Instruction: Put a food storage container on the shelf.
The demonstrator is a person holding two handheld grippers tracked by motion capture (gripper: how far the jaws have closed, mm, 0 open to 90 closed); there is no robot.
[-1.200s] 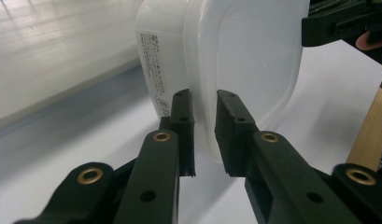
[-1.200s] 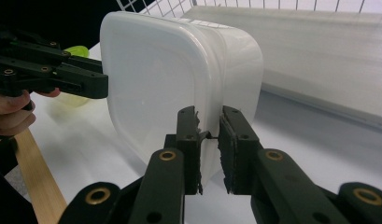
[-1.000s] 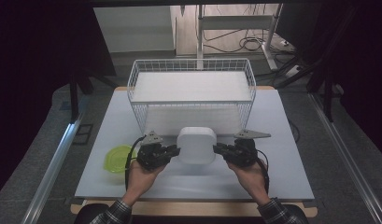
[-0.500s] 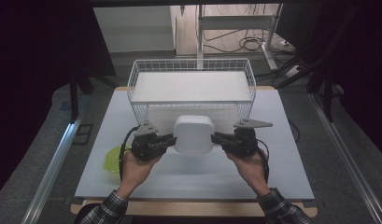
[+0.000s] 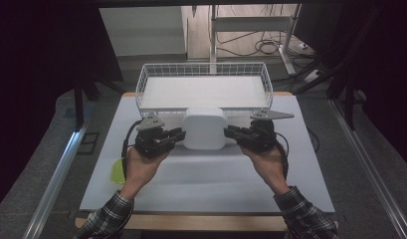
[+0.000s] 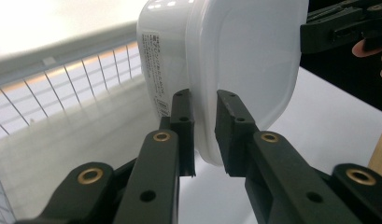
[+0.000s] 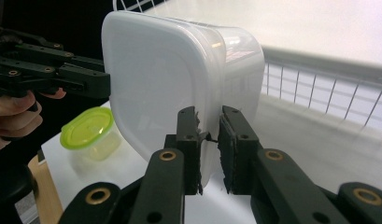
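Two grippers held one white lidded container (image 5: pixel 204 128) between them, above the near part of the table (image 5: pixel 300 164), just on the near side of the wire basket (image 5: pixel 203 69); the high view did not settle whether its underside touched the table, though the gripper views suggested it was lifted and tilted.

Left gripper (image 5: pixel 178 135): jaws pinching the container's left rim; in the left gripper view (image 6: pixel 205 128) the lid edge sat between the two black pads, pressed close, with only the rim's thickness between them.

Right gripper (image 5: pixel 230 132): jaws likewise closed on the opposite rim; in the right gripper view (image 7: pixel 208 135) the pads met on the lip of the lid, the pad rubber looking frayed at the contact.

Relation that matters: the basket lay directly beyond the container, farther from the person, its long axis running left to right across the table; the container sat roughly at the middle of that axis, with both hands about equally near; the basket's near wall stood between the load and the basket floor. Judgement: the step in hand looked like a two-handed carry into the basket, needing the container to clear that near wall and travel away from the person.

One green-lidded small tub (image 7: pixel 89 133) stood at the near left of the table, well apart from the carry, partly hidden behind the left hand (image 5: pixel 139 167) in the high view.

Risk noted: both grips were on the thin rim only; uneven motion of the hands could let one side slip.
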